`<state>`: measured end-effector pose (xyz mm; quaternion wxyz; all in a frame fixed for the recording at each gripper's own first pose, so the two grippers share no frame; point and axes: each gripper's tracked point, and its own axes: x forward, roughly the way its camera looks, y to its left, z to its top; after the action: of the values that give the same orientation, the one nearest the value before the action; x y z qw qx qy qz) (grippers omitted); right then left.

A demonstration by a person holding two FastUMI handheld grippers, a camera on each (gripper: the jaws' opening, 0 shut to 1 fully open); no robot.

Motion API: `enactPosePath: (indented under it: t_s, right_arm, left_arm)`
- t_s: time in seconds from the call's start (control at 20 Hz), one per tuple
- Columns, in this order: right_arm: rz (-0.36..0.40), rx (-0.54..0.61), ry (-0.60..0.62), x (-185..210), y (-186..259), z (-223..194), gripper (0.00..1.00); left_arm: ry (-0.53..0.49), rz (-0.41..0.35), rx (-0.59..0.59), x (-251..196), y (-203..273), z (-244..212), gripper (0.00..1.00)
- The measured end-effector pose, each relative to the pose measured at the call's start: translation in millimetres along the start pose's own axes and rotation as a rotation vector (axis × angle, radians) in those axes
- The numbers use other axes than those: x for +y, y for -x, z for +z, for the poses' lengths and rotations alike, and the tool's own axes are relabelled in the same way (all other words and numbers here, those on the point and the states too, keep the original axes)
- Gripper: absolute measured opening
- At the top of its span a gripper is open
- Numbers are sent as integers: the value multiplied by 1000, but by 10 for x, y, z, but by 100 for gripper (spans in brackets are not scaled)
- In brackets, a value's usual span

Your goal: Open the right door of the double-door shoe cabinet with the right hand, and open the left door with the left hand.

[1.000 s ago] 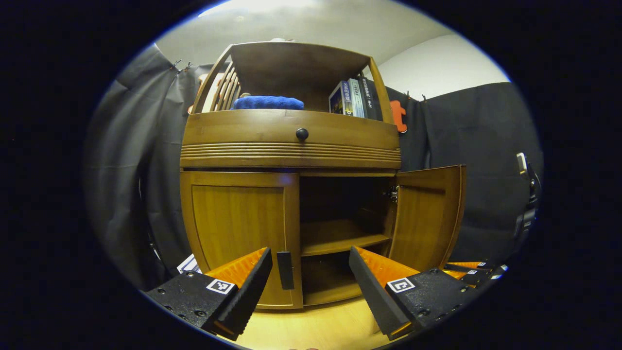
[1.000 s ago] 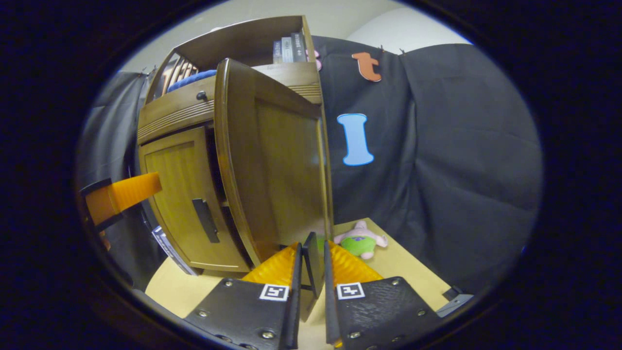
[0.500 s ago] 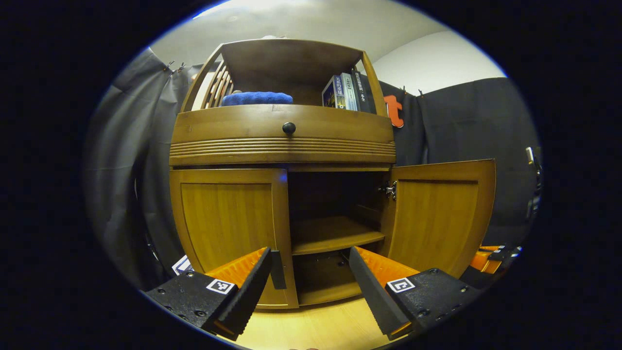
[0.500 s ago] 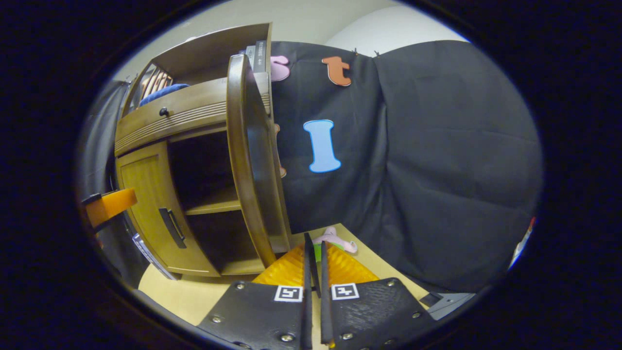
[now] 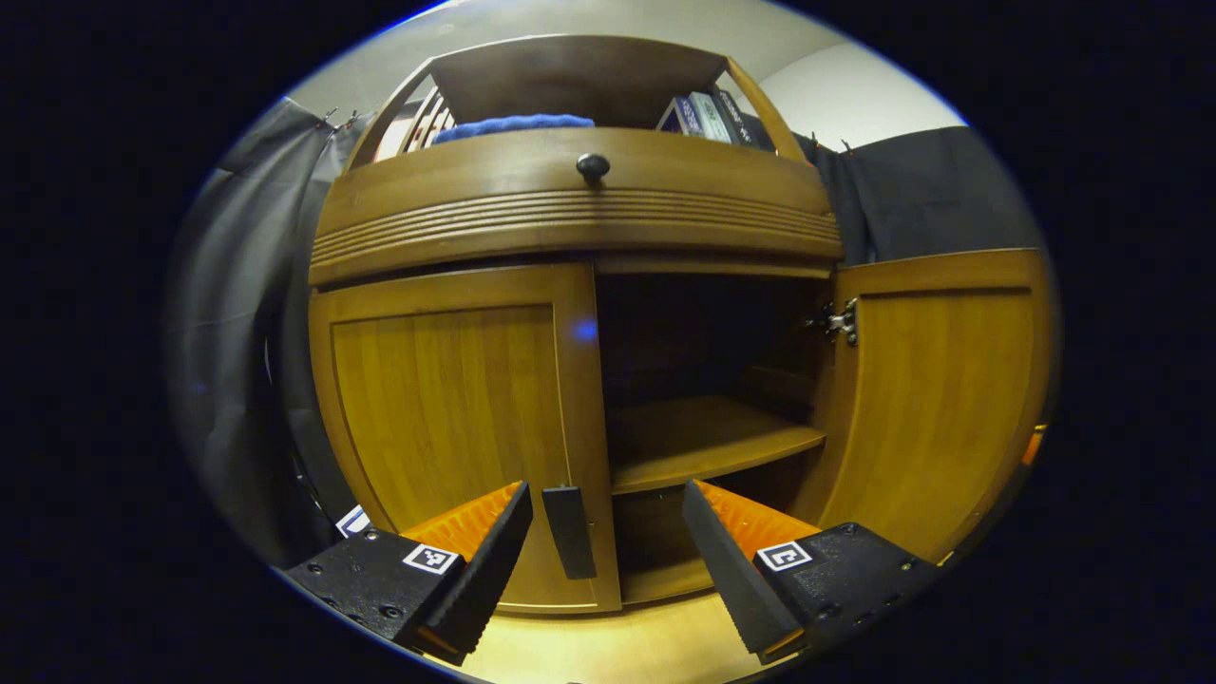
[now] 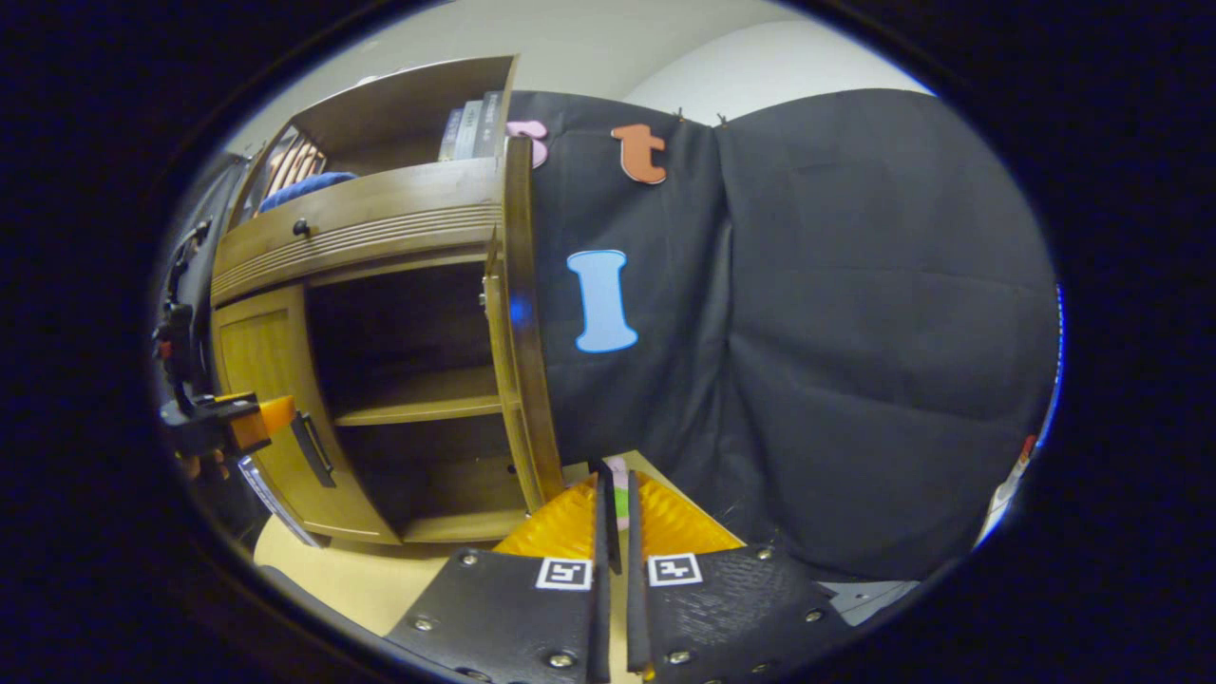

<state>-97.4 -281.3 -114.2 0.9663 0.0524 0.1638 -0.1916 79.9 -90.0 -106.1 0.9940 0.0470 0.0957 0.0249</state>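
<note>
1. We see the shoe cabinet [image 5: 570, 218] filling the left gripper view, standing on a light wood floor [image 5: 608, 646].
2. Its left door [image 5: 446, 399] is closed; its black handle [image 5: 568, 530] sits low on the door's right edge.
3. Our left gripper [image 5: 604, 532] is spread wide, holding nothing. The handle lies between its fingers, just beside the left finger [image 5: 475, 532]; we cannot tell if they touch.
4. The right door [image 5: 936, 389] is swung wide open, exposing the dark inside and a shelf [image 5: 708, 442].
5. In the right gripper view, our right gripper [image 6: 613, 518] is nearly closed, fingers pinched on the right door's handle [image 6: 608, 489], a thin dark strip at the door's near edge.
6. That door [image 6: 521, 323] appears edge-on here, left of the black cloth wall [image 6: 855, 332].
7. The left gripper [image 6: 237, 423] also shows far left, near the left door's handle [image 6: 312, 448].
8. Up top: a drawer knob [image 5: 593, 167], a blue cloth [image 5: 513, 124], books [image 5: 708, 112].
</note>
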Motion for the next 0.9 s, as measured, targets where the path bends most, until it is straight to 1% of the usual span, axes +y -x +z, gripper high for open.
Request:
enactPosePath:
  t_s: [0.15,0.2,0.3,0.35,0.55,0.7,0.75,0.85,0.9]
  right_arm:
    - [-55,-19,16,-149,12,56,8]
    - [-68,-26,15,-176,20,92,8]
    - [-89,-33,8,-203,38,146,7]
    - [-102,-35,8,-239,57,148,7]
    - [-154,-34,0,-398,160,152,7]
    - [-176,-29,-7,-457,181,124,7]
    - [-180,-27,-9,-466,187,124,7]
    - [-184,-25,-12,-461,196,112,7]
    - [-184,-26,-14,-463,198,108,7]
  left_arm:
    - [-3,20,18,77,-233,-118,98]
    - [-5,29,24,115,-301,-149,96]
    - [-9,50,35,189,-431,-222,96]
    - [-9,57,40,214,-469,-255,94]
    - [-11,66,62,276,-663,-363,93]
    - [-3,69,74,281,-717,-425,85]
    - [3,67,75,283,-735,-432,80]
    - [9,64,82,265,-747,-459,75]
    - [13,60,86,275,-764,-484,70]
